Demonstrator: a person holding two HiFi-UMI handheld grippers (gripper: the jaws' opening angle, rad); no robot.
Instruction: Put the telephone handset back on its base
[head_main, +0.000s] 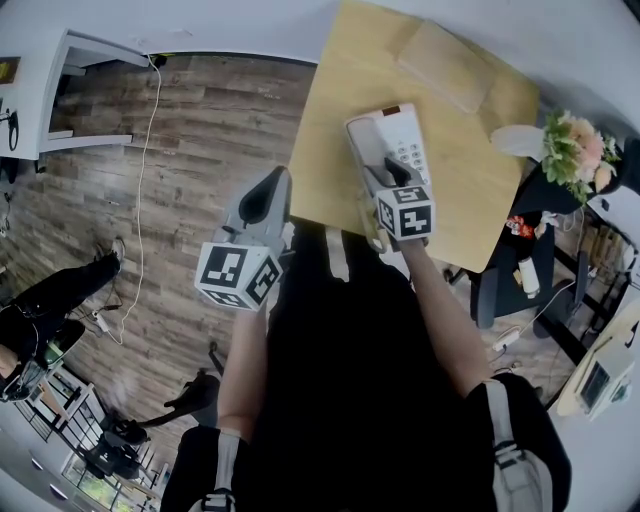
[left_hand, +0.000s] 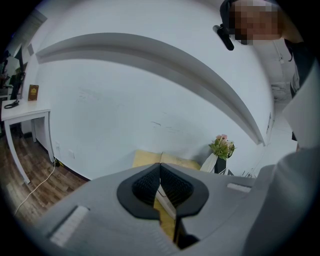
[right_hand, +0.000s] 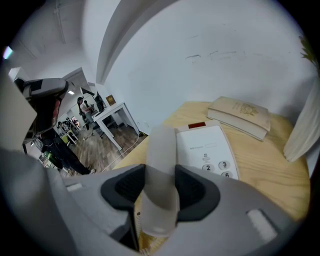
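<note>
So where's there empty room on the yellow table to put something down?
Bare wood lies between the phone base and the left edge of the table, and between the base and the flowers. It's crowded at the base, where the right gripper holds the handset, and by the book.

Light: bright, even indoor; shadows soft.
Distortion: heavy fisheye, edges bent, corners dark.
Focus: handset (right_hand: 160, 170) soft up close.
</note>
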